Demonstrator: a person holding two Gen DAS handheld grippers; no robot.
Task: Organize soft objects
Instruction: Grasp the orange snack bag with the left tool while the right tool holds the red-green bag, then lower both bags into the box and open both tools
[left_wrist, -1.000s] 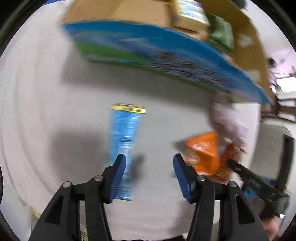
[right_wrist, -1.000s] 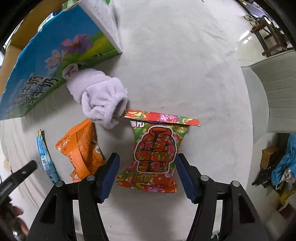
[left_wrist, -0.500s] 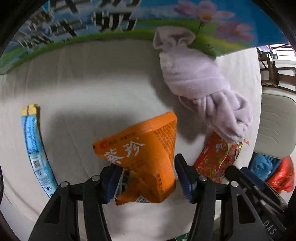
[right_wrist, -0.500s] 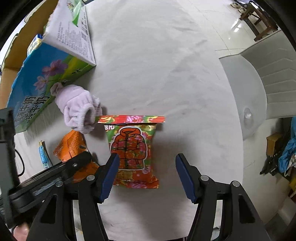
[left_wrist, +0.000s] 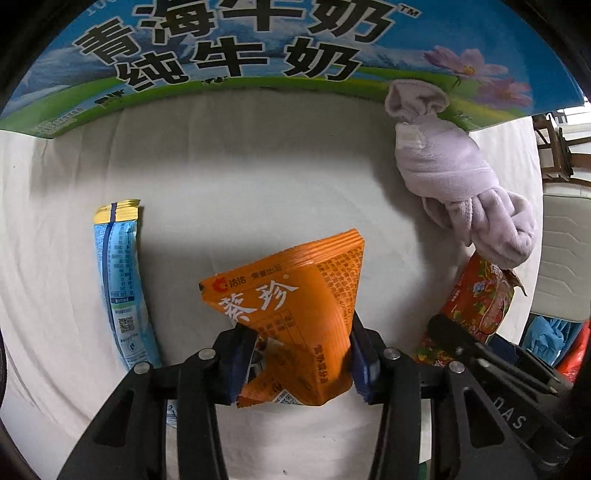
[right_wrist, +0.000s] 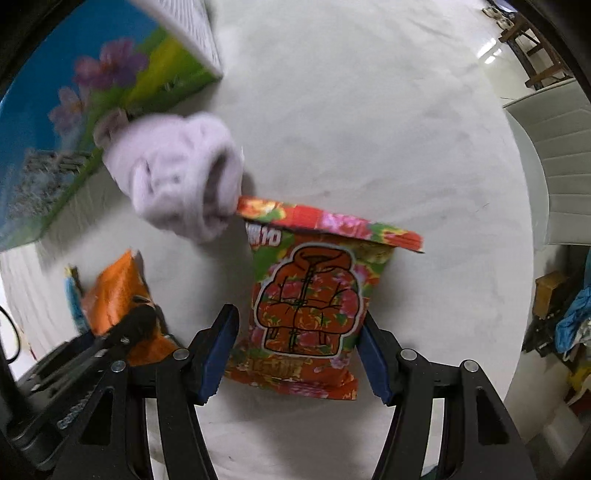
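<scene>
**Both grippers set around snack packets on the white cloth**

Left wrist view: the left gripper (left_wrist: 299, 360) has its two blue-padded jaws on both sides of a crumpled orange foil snack packet with white Chinese letters (left_wrist: 295, 314). The pads touch the packet's lower part and the jaws stand rather narrow; the packet sits between them, its folded top pointing away from the jaws. To the left of the jaws a long light-blue plastic packet with a gold end (left_wrist: 122, 288) lies flat on the white tablecloth (left_wrist: 240, 177). Far ahead of the jaws stands a big blue and green milk carton box with black Chinese letters (left_wrist: 240, 48). Ahead and to the right, a knotted pale lilac fleece cloth (left_wrist: 454, 184) lies with one end against the box. Its other end touches a red flowered snack bag (left_wrist: 480, 299), right of the jaws.

Right wrist view: the right gripper (right_wrist: 299, 350) has its jaws wide, one on each side of the red flowered snack bag (right_wrist: 310, 306); whether the pads touch the bag I cannot tell. The bag lies flat between them. Ahead and left is the lilac cloth (right_wrist: 177, 173), blurred, with the box (right_wrist: 74, 122) beyond it. The orange packet (right_wrist: 118, 295) is left of the jaws.
</scene>
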